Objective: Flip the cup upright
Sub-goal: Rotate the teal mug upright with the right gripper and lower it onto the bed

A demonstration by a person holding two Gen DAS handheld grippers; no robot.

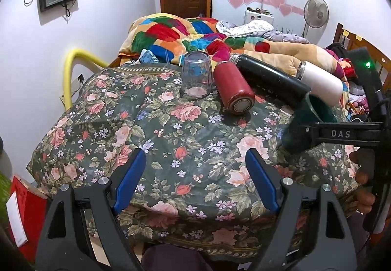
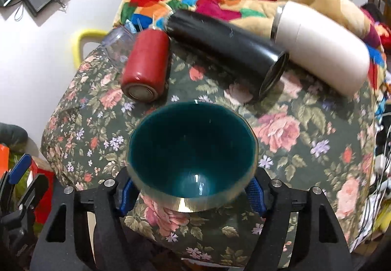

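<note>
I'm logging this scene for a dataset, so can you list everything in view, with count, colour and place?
Teal cup: one, teal inside, held in the right claw, mouth facing the camera.
Clear glass: one, transparent, upside down at the table's far edge.
Red flask: one, lying beside the glass.
Black flask: one, lying right of the red one.
White flask: one, lying farthest right.
Floral tablecloth: one, dark green with pink roses.
Quilt: one, multicoloured, on the bed behind.
Left claw: open, blue pads, holding nothing.
Right claw: shut on the cup.
</note>
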